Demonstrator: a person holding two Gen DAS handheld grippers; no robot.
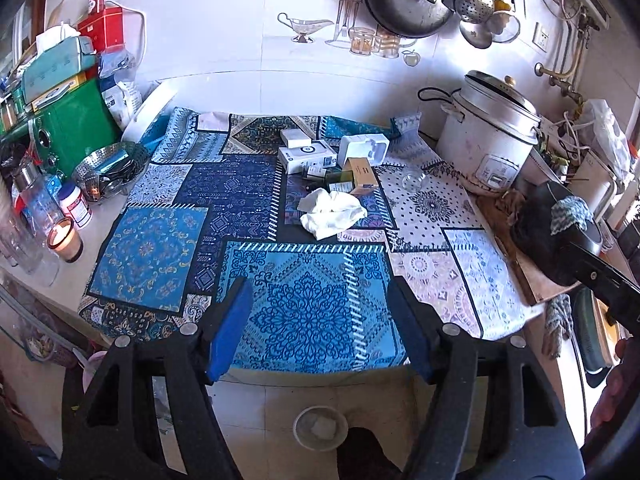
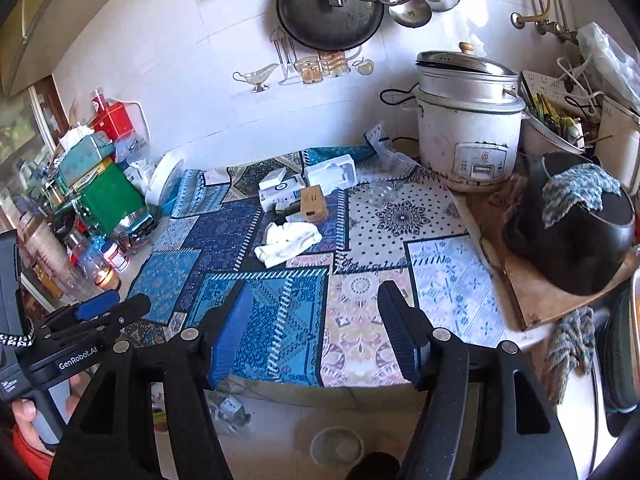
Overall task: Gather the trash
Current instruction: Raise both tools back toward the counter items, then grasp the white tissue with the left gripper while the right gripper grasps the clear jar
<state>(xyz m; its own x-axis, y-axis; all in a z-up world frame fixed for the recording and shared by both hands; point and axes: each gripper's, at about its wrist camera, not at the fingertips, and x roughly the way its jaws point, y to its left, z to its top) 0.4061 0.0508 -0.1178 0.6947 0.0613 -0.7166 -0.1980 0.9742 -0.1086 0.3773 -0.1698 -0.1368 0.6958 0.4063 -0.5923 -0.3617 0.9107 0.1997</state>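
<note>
One patchwork cloth (image 1: 168,248) covers the bench, and the trash sits near its back edge, about midway along. One white rice cooker (image 1: 490,140) stands at the back right corner, beside one black pot (image 2: 576,236) with a knitted rag draped on it. In the trash cluster there is one crumpled white tissue (image 1: 332,212), nearest the front; behind it, touching or nearly so, lie three white boxes or trays (image 1: 306,156), one tan carton (image 1: 362,170) and one small clear cup (image 1: 414,180). One lit candle (image 1: 64,238) stands at the left edge.

The left gripper (image 1: 320,328) and right gripper (image 2: 316,332) both hang over the front edge, jaws apart with nothing between them. The tissue lies well beyond both sets of fingertips.
</note>
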